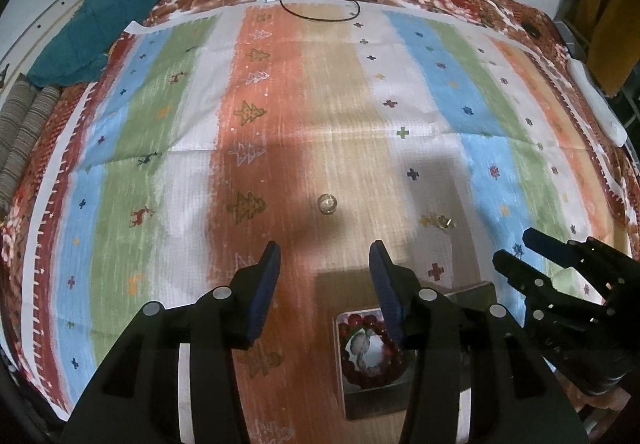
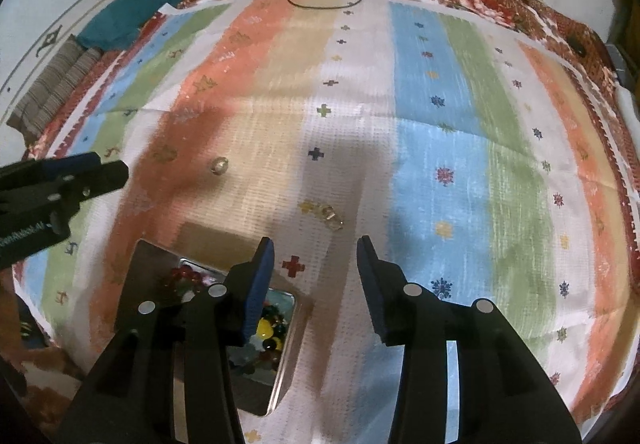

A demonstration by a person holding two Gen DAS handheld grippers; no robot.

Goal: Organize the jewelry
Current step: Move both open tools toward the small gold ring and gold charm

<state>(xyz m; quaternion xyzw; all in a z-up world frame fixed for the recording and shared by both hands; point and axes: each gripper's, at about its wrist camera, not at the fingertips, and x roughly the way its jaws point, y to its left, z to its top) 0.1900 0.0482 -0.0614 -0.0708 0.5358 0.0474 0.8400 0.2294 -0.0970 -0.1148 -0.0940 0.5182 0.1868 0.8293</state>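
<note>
A striped cloth [image 1: 200, 115] with small tree and cross motifs covers the surface under both grippers. A metal tray [image 2: 286, 356] lies just behind the fingertips, its long axis running away from the cameras, holding a red bead bracelet [image 1: 360, 324] and mixed coloured beads [image 2: 266, 330]. The left gripper [image 1: 325, 250] and right gripper [image 2: 316, 244] have their fingers spread, nothing between them. White lettering on the left gripper's side is too blurred to read. A ring [image 1: 327, 202] lies ahead of the left fingertips; a small gold piece [image 2: 330, 217] lies ahead of the right.
</note>
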